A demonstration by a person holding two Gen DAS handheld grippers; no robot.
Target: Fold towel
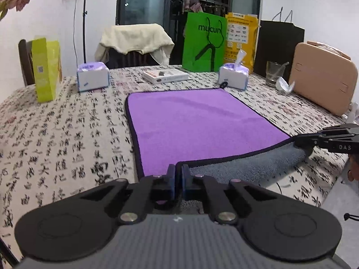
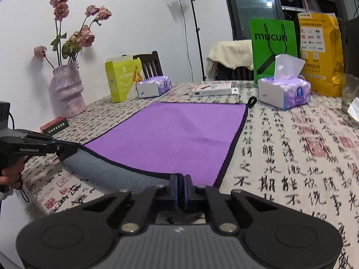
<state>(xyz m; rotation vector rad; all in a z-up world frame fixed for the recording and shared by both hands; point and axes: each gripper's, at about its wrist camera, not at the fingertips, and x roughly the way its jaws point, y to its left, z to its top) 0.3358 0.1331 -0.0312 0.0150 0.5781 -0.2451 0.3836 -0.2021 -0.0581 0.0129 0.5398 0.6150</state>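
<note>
A purple towel (image 1: 197,123) with a dark hem and grey underside lies flat on the patterned tablecloth; it also shows in the right wrist view (image 2: 175,139). My left gripper (image 1: 178,174) is shut on its near left corner. My right gripper (image 2: 181,186) is shut on its near right corner and shows in the left wrist view (image 1: 300,141). Both near corners are lifted a little, so the near edge curls up and shows the grey underside (image 1: 242,165). The left gripper shows at the left of the right wrist view (image 2: 65,151).
Behind the towel stand two tissue packs (image 1: 93,76) (image 1: 234,75), a flat white box (image 1: 166,76), a green bag (image 1: 204,42), a yellow bag (image 1: 241,38) and a glass (image 1: 273,72). A yellow-green box (image 1: 46,69) and a vase (image 2: 67,89) stand left; a tan case (image 1: 323,78) right.
</note>
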